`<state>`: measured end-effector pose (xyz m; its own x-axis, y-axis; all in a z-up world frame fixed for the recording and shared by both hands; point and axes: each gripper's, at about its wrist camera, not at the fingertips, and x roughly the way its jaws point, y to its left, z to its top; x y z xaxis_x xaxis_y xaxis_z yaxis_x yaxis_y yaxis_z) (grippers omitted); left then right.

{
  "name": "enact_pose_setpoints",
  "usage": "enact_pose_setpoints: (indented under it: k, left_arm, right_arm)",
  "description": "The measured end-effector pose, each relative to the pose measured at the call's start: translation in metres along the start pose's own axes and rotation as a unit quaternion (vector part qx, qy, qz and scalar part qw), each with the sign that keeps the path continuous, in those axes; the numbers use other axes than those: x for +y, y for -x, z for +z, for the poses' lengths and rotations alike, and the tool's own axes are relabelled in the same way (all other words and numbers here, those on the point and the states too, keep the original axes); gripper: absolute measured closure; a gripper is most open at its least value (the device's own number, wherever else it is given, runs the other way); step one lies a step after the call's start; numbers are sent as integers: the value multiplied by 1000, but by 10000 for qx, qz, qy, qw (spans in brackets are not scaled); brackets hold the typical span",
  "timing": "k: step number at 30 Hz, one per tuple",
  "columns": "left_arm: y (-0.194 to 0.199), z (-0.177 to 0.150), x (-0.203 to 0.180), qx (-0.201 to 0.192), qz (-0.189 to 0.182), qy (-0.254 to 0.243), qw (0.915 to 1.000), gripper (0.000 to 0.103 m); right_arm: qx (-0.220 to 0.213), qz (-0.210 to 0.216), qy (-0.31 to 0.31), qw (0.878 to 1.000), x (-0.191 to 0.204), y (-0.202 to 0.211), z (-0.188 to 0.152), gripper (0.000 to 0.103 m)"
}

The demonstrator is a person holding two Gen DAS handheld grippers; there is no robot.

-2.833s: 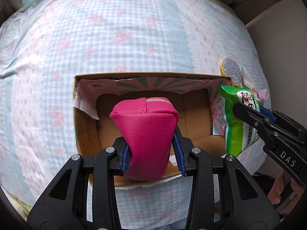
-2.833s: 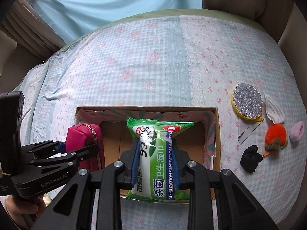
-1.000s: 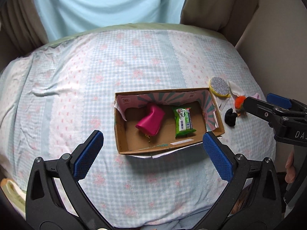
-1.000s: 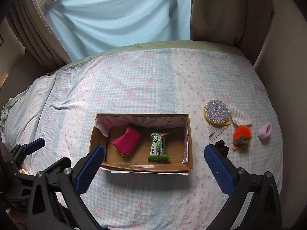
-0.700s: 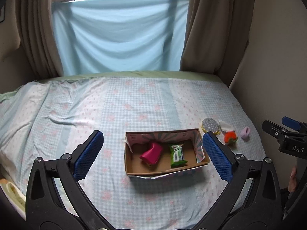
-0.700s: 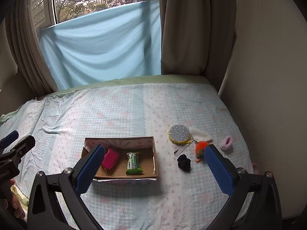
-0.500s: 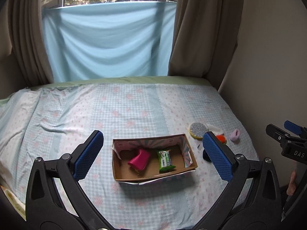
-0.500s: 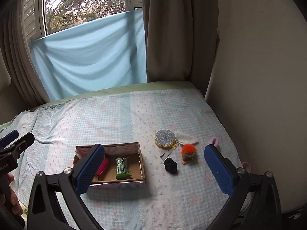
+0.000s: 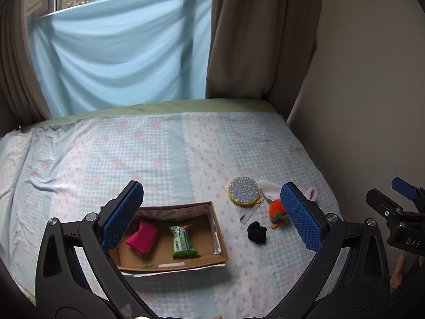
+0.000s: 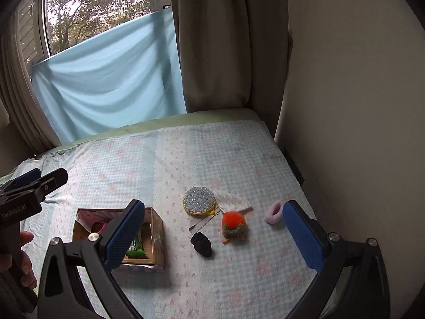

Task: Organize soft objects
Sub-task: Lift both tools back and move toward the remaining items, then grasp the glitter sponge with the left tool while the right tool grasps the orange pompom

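A cardboard box (image 9: 217, 257) (image 10: 157, 239) rests on the bed and holds a pink pouch (image 9: 142, 237) and a green wipes packet (image 9: 182, 242) (image 10: 135, 247). To its right lie a glittery round pad (image 9: 243, 191) (image 10: 198, 200), a white mesh piece (image 10: 232, 199), an orange plush (image 9: 276, 211) (image 10: 233, 223), a black soft item (image 9: 256, 232) (image 10: 202, 244) and a pink hair tie (image 10: 275, 211). My left gripper (image 9: 211, 216) is open, high above the box. My right gripper (image 10: 213, 232) is open too, above the loose items.
The bed has a checked floral sheet (image 9: 148, 154). A beige wall (image 10: 358, 106) runs along the bed's right side. Brown curtains (image 9: 260, 34) and a blue cloth (image 9: 119, 61) hang at the window behind. A hand (image 10: 16, 255) holds the left gripper's handle.
Both grippers released the pouch and the wipes packet into the box, opened wide and pulled far back and up. Both views have since swung right toward the loose items.
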<state>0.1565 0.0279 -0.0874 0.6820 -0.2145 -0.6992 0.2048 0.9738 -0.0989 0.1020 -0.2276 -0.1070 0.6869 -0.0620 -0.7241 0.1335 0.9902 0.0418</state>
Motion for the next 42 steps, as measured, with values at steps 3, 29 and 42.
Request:
enact_pose_setpoints:
  k: [3, 29, 42]
  left_arm:
    - [-38, 6, -30, 136, 29, 113, 9998, 0]
    - [-419, -108, -115, 1738, 352, -398, 9834, 0]
    - [-460, -123, -120, 1997, 232, -756, 9767, 5]
  right_arm:
    - [142, 131, 117, 9997, -28, -34, 3, 0]
    - [1459, 827, 550, 9843, -69, -328, -115, 1]
    - [1671, 868, 687, 9797, -58, -365, -126, 39]
